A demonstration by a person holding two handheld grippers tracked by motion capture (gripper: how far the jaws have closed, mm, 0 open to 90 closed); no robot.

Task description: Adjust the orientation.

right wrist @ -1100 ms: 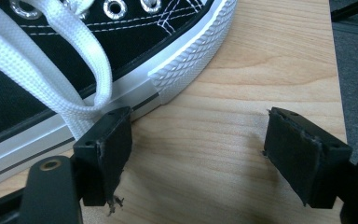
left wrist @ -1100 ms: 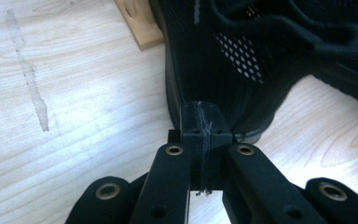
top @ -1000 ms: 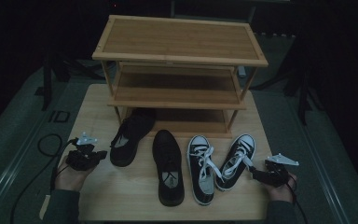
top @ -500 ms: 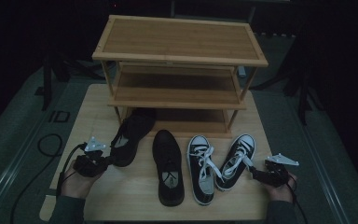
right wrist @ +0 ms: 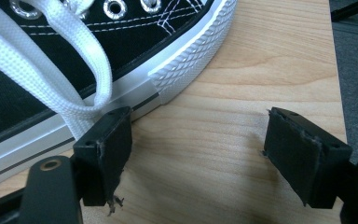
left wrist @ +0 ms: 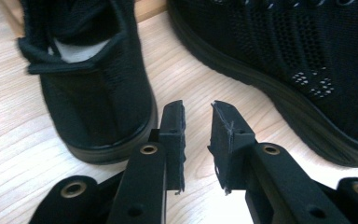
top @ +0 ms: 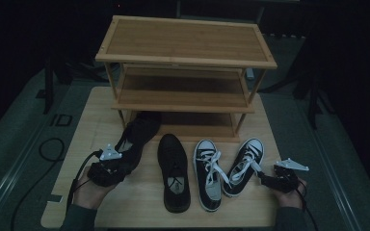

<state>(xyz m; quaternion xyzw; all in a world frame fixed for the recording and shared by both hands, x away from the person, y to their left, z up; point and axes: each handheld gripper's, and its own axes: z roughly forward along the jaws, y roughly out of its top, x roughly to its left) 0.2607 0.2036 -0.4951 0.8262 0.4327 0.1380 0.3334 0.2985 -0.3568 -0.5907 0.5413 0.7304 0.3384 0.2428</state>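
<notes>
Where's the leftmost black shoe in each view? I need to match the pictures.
High view: the black shoe lies left of centre, heel toward the person, toe at the rack.
Left gripper view: upper left, its heel and open collar facing the camera.
Right gripper view: a laced sneaker sits at upper left instead.
Shared landmark: the pale wooden tabletop under everything.

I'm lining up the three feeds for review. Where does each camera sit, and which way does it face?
High view: above the person's side, facing forward and down on the table, rack, four shoes; both hands show.
Left gripper view: rides the left gripper, facing black shoe; jaws slightly apart, just opening, nothing between.
Right gripper view: rides the right gripper, beside sneaker; jaws open.
Shared: table, shoes.
</notes>
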